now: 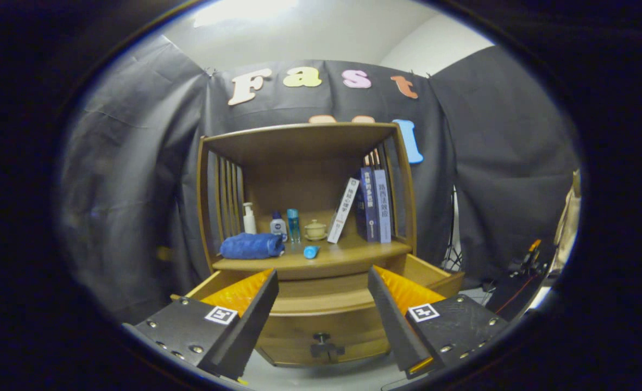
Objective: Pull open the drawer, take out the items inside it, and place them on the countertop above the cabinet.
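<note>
A wooden cabinet (304,141) stands ahead of me against the booth wall. Its drawer (321,320) is pulled out toward me, with a dark knob (322,341) on its front, low between my fingers. I cannot see inside the drawer from here. On the countertop (348,252) lie a rolled blue towel (251,245) and a small blue cylinder (310,251) near the front edge. My gripper (322,277) is open, held back from the cabinet, with nothing between its fingers.
At the back of the countertop stand a white pump bottle (249,218), a small white bottle (278,225), a blue bottle (293,225) and a small lidded cup (315,229). Several books (370,203) lean at the right. Cables and gear (524,266) lie right of the cabinet.
</note>
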